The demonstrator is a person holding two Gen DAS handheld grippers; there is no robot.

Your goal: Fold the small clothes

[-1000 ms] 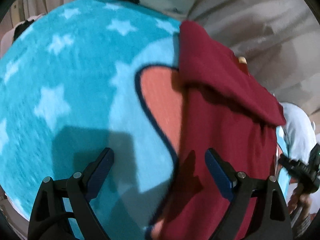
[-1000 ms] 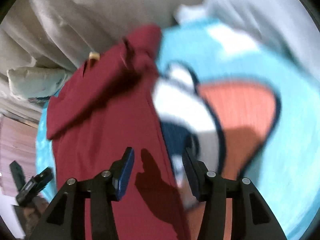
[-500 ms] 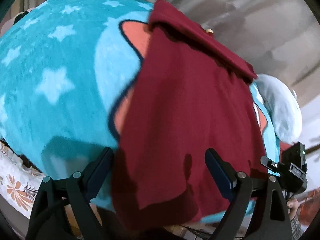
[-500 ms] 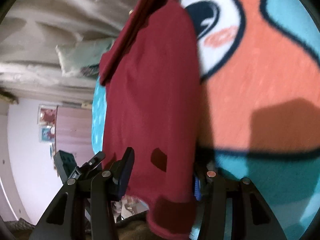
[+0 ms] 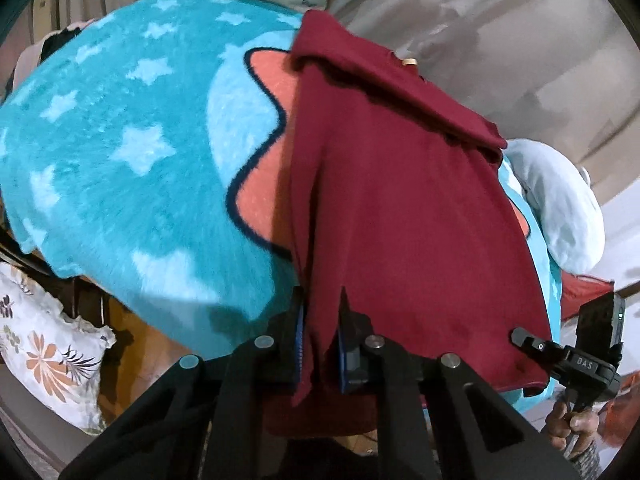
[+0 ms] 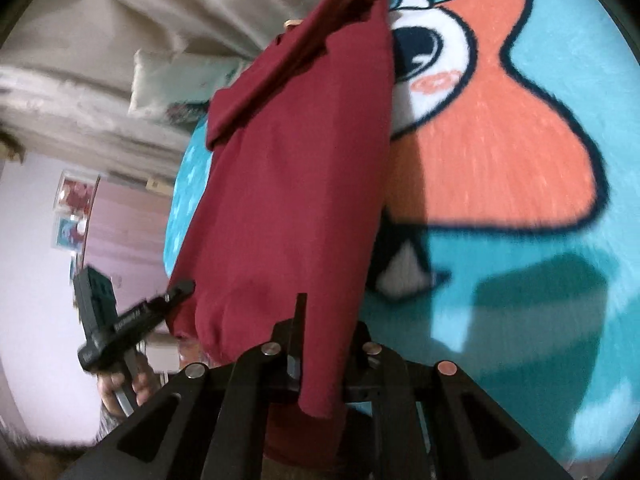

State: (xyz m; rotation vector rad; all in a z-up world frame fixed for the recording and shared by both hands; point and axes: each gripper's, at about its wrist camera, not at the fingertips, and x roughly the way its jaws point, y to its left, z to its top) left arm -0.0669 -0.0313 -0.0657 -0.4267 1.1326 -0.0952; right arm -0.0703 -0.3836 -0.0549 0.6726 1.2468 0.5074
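A dark red garment (image 5: 400,200) lies on a turquoise star blanket (image 5: 120,160), its far end folded over in a flap. My left gripper (image 5: 320,340) is shut on the near hem at one corner, with cloth hanging out below its blue pads. In the right wrist view the same red garment (image 6: 296,160) runs away from my right gripper (image 6: 326,344). Its jaws are closing, and the other hem corner is pinched between them. A hand (image 6: 120,388) holds the left gripper's body at the left there.
The blanket (image 6: 580,60) bears a large orange cartoon shape (image 6: 500,152) beside the garment. A floral pillow (image 5: 48,352) sits below the bed edge at left. A pale blue pillow (image 5: 560,208) lies at right. Beige cloth (image 5: 500,40) lies behind.
Both grippers have drawn back along the garment to its near hem. Both stood open before, and each is now shut on a hem corner.
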